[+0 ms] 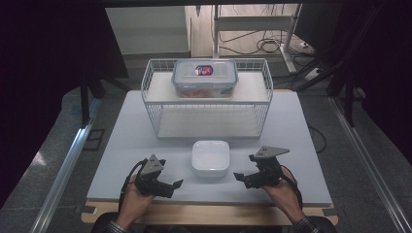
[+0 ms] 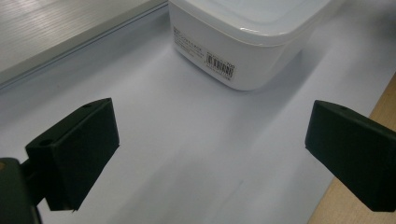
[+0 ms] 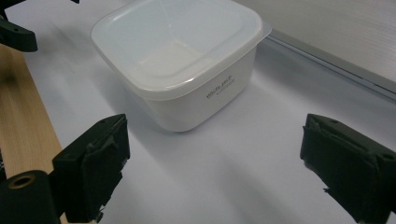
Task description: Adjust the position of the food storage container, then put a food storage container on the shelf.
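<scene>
A white, square, rounded-cornered plastic container (image 1: 210, 158) sits upright at lower centre of the high view, its translucent lid apparently on.

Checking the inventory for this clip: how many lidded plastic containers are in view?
2: a white lidded container on the table between the grippers, and a clear lidded container atop the wire rack.

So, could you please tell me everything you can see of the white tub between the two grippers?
The white tub is a square, round-cornered container that looks like plastic, closed by a translucent lid with a raised rim. One side wall bears a barcode label, another small dark print. It stands upright on the pale mat, in front of the wire rack. Nothing touches it: the left gripper and right gripper sit open on either side, apart from it.
</scene>
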Demonstrator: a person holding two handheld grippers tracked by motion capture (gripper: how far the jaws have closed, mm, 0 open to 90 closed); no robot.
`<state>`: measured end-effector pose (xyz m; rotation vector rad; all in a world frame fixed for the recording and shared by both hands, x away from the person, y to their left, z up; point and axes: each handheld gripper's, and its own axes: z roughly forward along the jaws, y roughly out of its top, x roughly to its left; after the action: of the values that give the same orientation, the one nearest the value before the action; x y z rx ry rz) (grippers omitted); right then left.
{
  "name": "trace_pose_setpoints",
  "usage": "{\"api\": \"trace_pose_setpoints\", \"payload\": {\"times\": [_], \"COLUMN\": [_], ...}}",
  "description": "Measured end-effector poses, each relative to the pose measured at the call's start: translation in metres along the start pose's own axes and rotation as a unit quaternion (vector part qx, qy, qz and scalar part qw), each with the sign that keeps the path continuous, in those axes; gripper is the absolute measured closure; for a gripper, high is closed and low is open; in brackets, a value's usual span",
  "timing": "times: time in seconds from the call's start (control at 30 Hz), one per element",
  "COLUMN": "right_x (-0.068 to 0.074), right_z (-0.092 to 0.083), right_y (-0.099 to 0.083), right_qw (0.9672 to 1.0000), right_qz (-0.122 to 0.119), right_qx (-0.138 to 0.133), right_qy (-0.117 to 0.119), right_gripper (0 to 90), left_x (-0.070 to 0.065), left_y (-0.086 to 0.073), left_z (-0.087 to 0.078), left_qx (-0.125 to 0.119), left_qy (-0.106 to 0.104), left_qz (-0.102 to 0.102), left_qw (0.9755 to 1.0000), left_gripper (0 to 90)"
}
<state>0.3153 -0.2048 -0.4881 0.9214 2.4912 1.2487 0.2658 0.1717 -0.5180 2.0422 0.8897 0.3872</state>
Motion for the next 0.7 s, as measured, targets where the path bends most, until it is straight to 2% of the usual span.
{"api": "trace_pose_setpoints", "payload": {"times": [0.27, 0.57, 0.7], "right_x": [0.0013, 0.0005, 0.0001], "right_z": [0.0019, 0.0028, 0.0044], "right_y": [-0.0025, -0.0009, 0.0006], "right_qw": [1.0000, 0.9999, 0.9999], "right_qz": [-0.006, -0.011, -0.010], "right_qx": [0.005, 0.008, 0.009], "right_qy": [-0.001, -0.002, -0.004], "right_gripper": [5.3, 3.7, 3.8], "left_x": [0.0004, 0.0022, 0.0030], "left_y": [0.0003, 0.0034, 0.0057], "left_z": [-0.0002, -0.0021, -0.0022], "left_qx": [-0.001, 0.008, 0.011], "left_qy": [-0.001, -0.013, -0.010], "left_qz": [-0.006, -0.033, -0.032], "left_qw": [1.0000, 0.9994, 0.9994], "left_gripper": [2.2, 3.4, 3.3]}}
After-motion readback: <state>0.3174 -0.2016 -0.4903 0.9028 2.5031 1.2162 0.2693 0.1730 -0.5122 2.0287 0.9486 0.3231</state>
